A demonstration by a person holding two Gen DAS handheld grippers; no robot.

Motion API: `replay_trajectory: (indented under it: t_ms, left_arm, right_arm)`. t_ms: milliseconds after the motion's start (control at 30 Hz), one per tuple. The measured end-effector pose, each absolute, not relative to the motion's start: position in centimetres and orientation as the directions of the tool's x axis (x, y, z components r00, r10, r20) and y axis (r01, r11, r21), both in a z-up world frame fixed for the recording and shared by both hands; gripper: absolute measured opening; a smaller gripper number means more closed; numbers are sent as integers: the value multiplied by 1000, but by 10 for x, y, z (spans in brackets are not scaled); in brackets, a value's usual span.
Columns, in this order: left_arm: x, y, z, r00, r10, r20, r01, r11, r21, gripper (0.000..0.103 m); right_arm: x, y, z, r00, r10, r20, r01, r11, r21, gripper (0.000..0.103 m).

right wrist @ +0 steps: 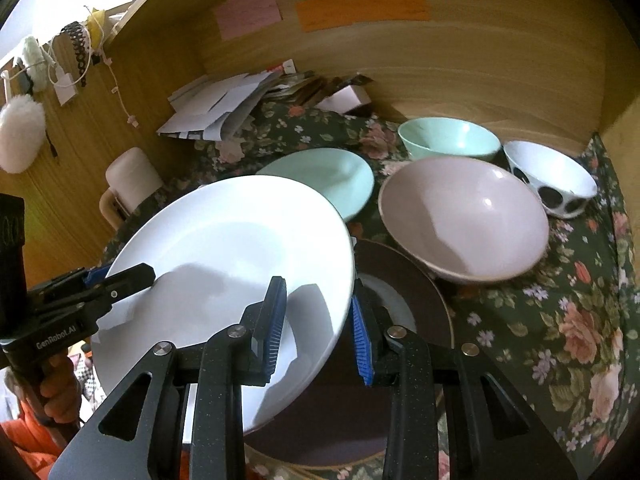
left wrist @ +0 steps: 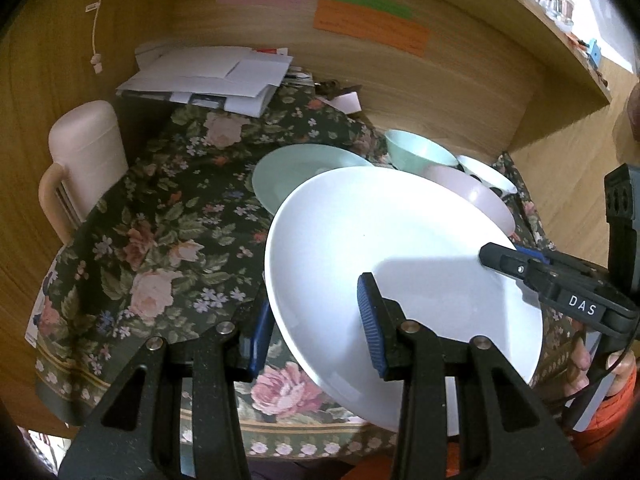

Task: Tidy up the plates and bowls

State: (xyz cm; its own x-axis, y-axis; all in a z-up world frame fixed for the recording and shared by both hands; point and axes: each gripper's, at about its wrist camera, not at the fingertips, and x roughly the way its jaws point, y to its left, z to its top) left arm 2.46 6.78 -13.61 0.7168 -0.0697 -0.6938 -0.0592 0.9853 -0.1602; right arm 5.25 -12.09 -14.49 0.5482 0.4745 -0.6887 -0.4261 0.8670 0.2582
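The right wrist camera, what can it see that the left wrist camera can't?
Only the right wrist view shows the dark brown plate under the white plate, and the fluffy white duster hanging on the wall.

Only the left wrist view shows the shelf with small things on it at upper right.

Both show the white plate gripped by the left gripper and right gripper, the mint plate, mint bowl, pink bowl, spotted bowl and flowery tablecloth.

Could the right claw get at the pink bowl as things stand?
Probably not: the right claw is shut on the white plate's rim. The pink bowl sits unobstructed just beyond.
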Motion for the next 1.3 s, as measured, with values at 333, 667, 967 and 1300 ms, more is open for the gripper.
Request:
replay_trajectory:
  t_ms: [333, 667, 967, 1300]
  left_arm:
    - [23, 49, -145, 702, -84, -708, -39, 987, -157, 39]
    - [33, 34, -161, 664, -114, -739, -20, 985, -170, 39]
    - [44, 25, -175, 624, -131, -770, -11, 984, -176, 39]
    - [54, 27, -187, 598, -129, -791, -30, 983, -183, 39]
  right_arm:
    - [44, -141, -159, 536, 469, -702, -399, 873, 279, 28]
    - [47, -158, -175, 522, 456, -721, -356, 884, 302, 28]
    - [53, -167, -188, 502, 445, -741, -325, 892, 315, 28]
    - [61, -166, -193, 489, 445, -750, -331, 890, 313, 28]
